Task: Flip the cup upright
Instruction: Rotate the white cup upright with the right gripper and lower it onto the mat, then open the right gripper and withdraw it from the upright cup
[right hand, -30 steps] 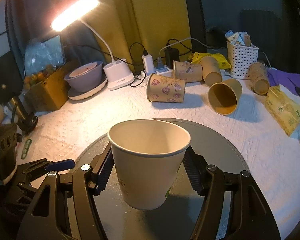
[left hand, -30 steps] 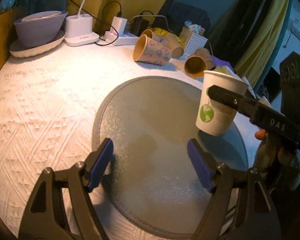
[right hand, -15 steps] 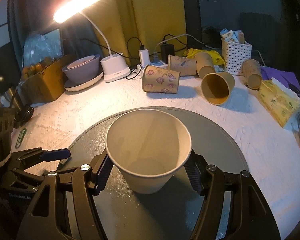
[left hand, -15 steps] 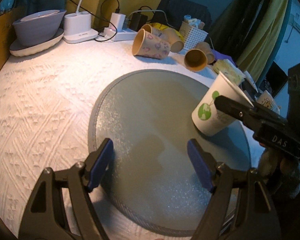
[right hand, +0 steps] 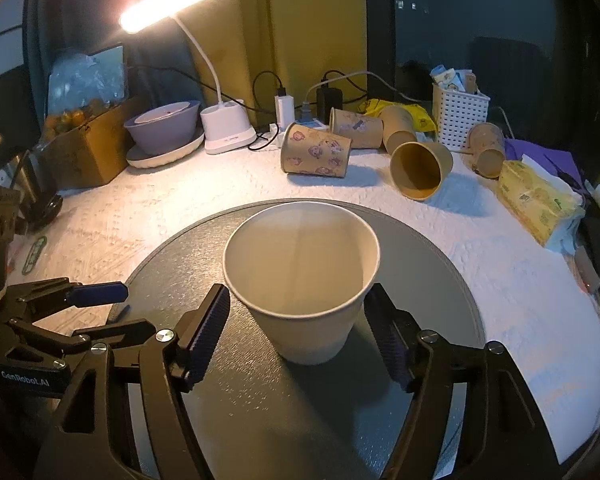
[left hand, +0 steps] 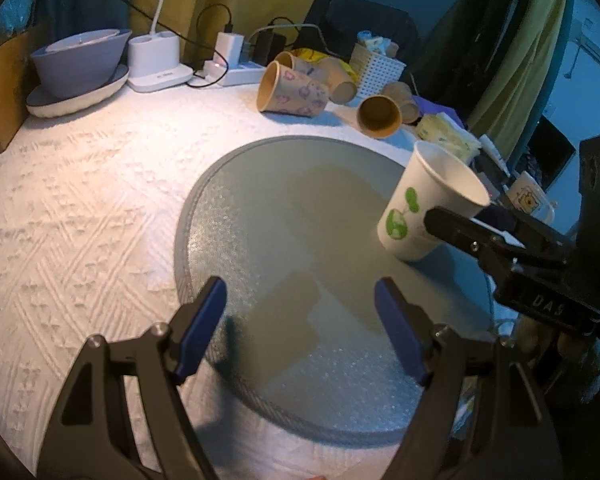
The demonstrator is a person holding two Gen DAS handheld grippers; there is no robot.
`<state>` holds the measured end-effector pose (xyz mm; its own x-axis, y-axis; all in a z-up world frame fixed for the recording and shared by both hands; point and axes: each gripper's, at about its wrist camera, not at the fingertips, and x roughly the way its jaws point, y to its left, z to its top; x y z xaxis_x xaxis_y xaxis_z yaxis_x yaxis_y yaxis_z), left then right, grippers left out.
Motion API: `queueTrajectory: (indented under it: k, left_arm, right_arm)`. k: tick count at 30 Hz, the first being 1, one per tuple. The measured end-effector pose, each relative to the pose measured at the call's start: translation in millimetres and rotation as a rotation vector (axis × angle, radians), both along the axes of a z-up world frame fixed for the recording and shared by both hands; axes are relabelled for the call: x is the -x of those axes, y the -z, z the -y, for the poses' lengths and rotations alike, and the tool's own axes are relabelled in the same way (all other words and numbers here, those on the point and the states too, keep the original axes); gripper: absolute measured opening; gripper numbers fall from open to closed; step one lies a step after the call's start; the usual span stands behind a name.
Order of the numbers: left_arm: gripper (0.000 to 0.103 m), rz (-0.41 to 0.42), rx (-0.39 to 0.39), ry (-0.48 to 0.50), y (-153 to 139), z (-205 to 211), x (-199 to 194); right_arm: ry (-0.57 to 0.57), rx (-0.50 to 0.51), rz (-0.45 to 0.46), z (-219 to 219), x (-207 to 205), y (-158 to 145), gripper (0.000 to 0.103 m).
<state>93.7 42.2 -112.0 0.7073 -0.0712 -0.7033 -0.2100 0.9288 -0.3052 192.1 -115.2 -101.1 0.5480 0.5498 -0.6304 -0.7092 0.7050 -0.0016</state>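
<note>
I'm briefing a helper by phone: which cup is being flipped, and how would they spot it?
Find the round grey mat on the white tablecloth. The white paper cup on it sits mouth-up between the right gripper's fingers. It is white with a green logo; the brown cups lie behind, off the mat.

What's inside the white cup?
Nothing shows inside the white cup: the right wrist view looks into its open mouth and sees only bare paper walls and bottom. The near rim hides a strip of the inner wall. It stands on the round grey mat.

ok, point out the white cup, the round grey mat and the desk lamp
white cup (right hand: pixel 308 320), right wrist view, front of its outer wall.
round grey mat (left hand: pixel 268 216), left wrist view, bare middle of its surface.
desk lamp (right hand: pixel 168 4), right wrist view, lit head.
</note>
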Motion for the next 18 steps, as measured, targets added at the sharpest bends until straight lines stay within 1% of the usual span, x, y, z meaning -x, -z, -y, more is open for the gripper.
queueTrajectory:
  k: [18]
  left_arm:
    - [0.078, 0.061, -0.041, 0.025, -23.0, 22.3, 34.5]
  right_arm:
    - [0.026, -0.009, 0.032, 25.4, 44.6, -13.8, 0.073]
